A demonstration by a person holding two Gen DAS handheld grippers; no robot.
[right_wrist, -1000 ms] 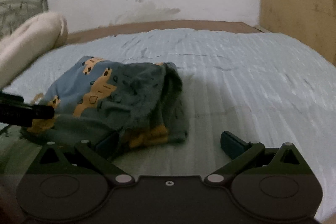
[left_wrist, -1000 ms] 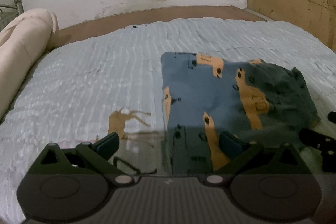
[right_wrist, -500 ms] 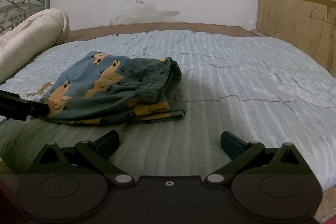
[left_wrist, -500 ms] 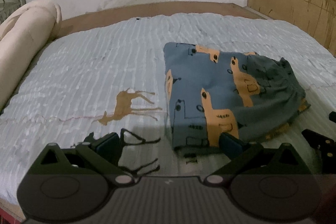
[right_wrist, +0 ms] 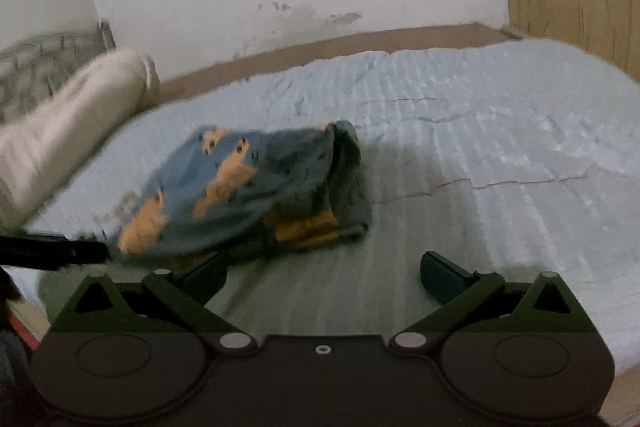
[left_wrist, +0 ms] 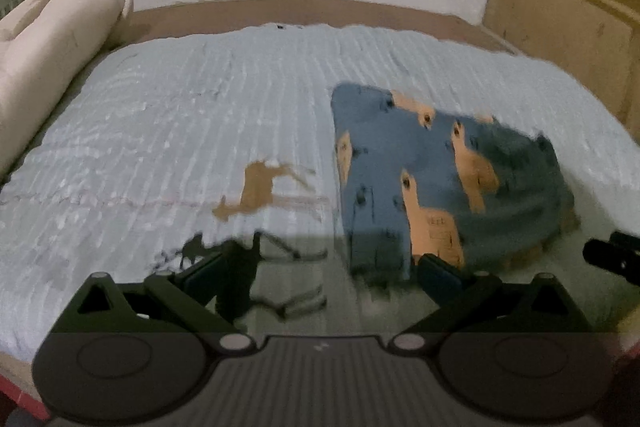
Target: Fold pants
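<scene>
The pants (left_wrist: 440, 179), blue with orange animal prints, lie folded into a compact bundle on the pale blue bed cover; the right wrist view shows the pants (right_wrist: 256, 195) left of centre. My left gripper (left_wrist: 324, 275) is open just short of the bundle's near left corner, holding nothing. My right gripper (right_wrist: 324, 271) is open too, with the bundle's near edge just beyond its left finger. Part of the other gripper shows at the edge of each view.
A rolled cream blanket (left_wrist: 52, 43) lies along the left of the bed. A brown deer print (left_wrist: 260, 187) marks the bed cover (left_wrist: 180, 115) left of the pants. A wooden panel (left_wrist: 568, 7) stands at the right, a white wall behind.
Both grippers stayed open and drew back from the folded pants, then shifted again; the current frames are motion-blurred. The pants have not moved on the bed.
</scene>
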